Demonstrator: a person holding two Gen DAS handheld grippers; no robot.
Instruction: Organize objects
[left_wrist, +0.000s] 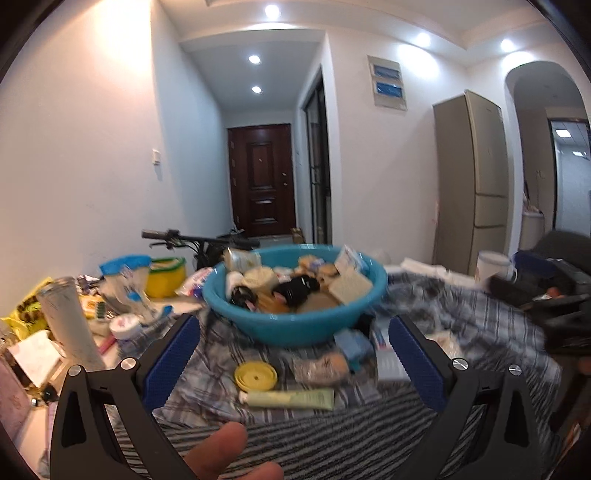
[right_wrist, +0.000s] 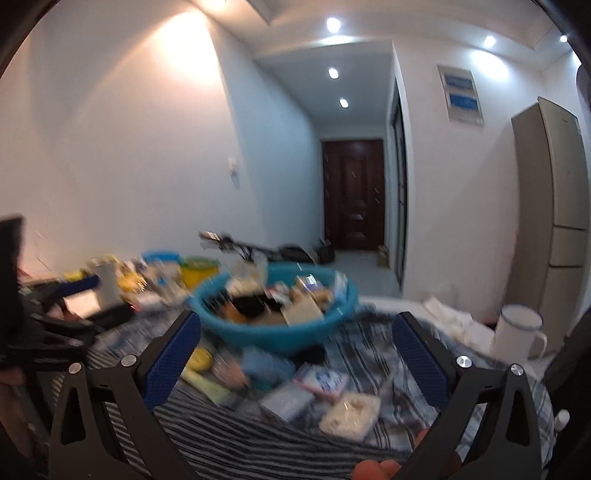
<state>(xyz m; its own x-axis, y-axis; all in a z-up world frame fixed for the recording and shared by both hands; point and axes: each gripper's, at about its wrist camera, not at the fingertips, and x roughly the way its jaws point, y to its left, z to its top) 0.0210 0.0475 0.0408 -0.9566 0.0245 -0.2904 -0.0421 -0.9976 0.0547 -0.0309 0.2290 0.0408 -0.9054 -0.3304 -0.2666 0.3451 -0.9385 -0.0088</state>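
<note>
A teal basin (left_wrist: 295, 325) heaped with small packets and bottles stands on a striped cloth (left_wrist: 303, 439). In front of it lie a yellow lid (left_wrist: 255, 375), a pale green tube (left_wrist: 290, 398), a wrapped snack (left_wrist: 321, 367) and a blue packet (left_wrist: 352, 343). My left gripper (left_wrist: 293, 354) is open above these, holding nothing. In the blurred right wrist view the basin (right_wrist: 273, 332) sits ahead, with a blue-and-white packet (right_wrist: 323, 380), a grey box (right_wrist: 286, 400) and a pale tray pack (right_wrist: 351, 410) before it. My right gripper (right_wrist: 295, 354) is open and empty.
At the left stand a tall white tube (left_wrist: 70, 325), a yellow tub (left_wrist: 164, 277) and several packets. A white mug (right_wrist: 517, 332) stands at the right, with white paper behind it. A bicycle handlebar (left_wrist: 192, 238) lies behind the basin. A fridge (left_wrist: 472, 184) stands far right.
</note>
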